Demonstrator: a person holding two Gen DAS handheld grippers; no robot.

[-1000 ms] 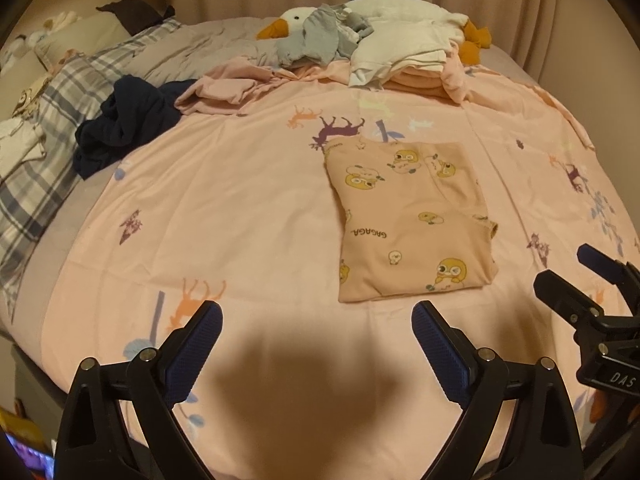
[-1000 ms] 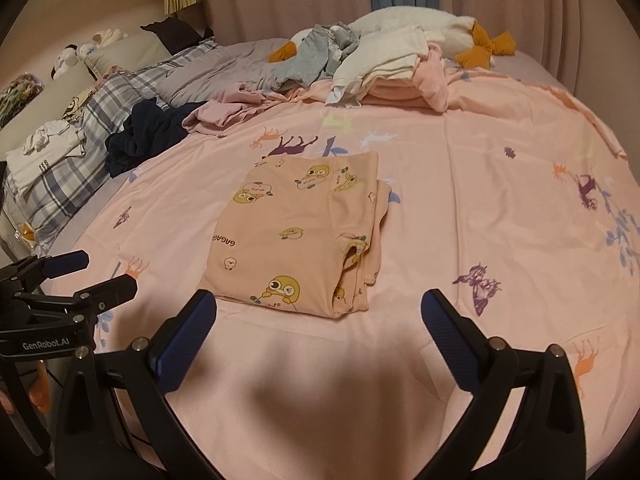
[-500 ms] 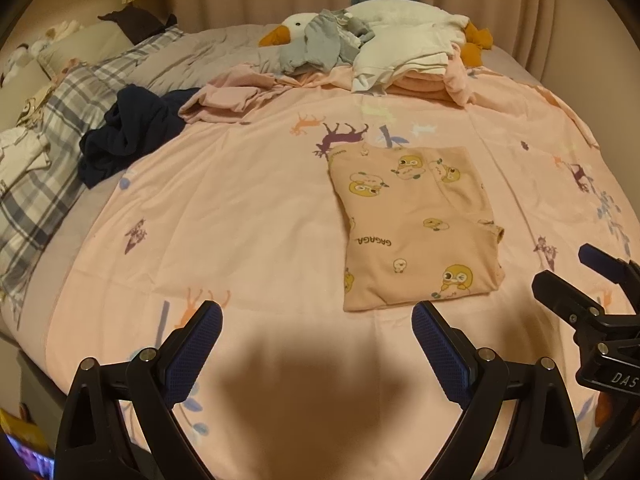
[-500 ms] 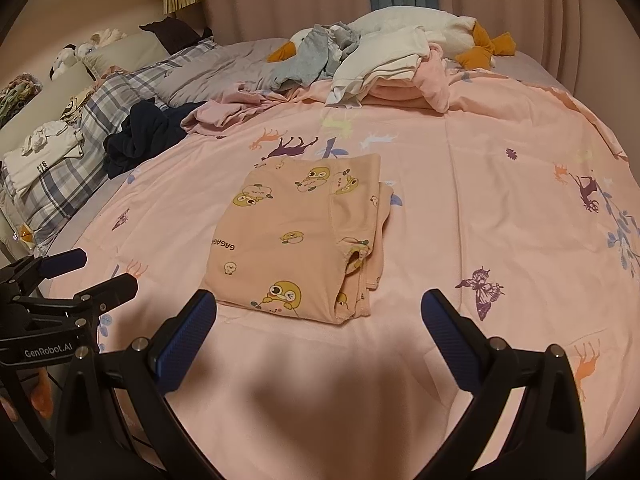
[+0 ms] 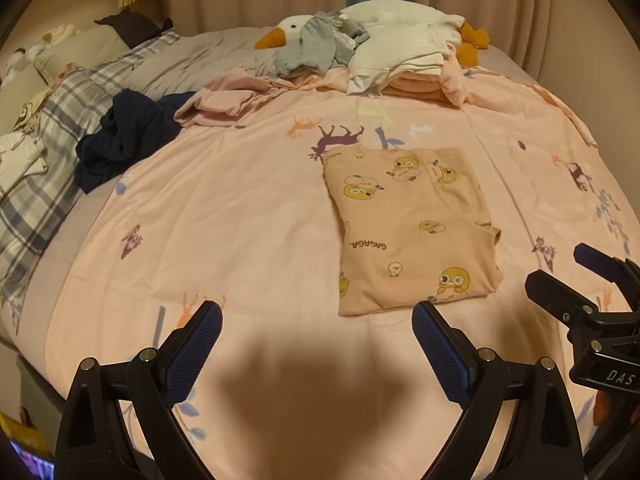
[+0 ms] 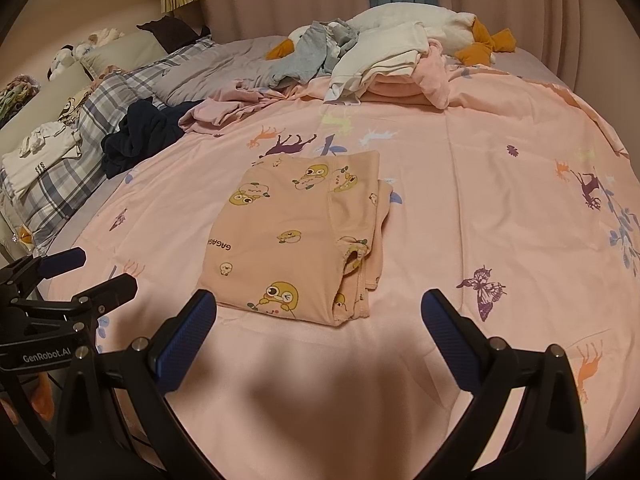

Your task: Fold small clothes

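The peach printed garment (image 6: 296,236) is laid folded on the bedspread (image 6: 480,216) just beyond both empty, spread-wide grippers, left (image 5: 316,344) and right (image 6: 320,332). Unfolded clothes (image 6: 384,60) are seen heaped far beyond the fingertips, judged remaining.

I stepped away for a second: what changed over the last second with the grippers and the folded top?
Both views slid slightly: the folded top now sits a little lower in each frame. Nothing was grasped or released. The left gripper and right gripper stay open and empty; the top stays folded on the pink sheet.
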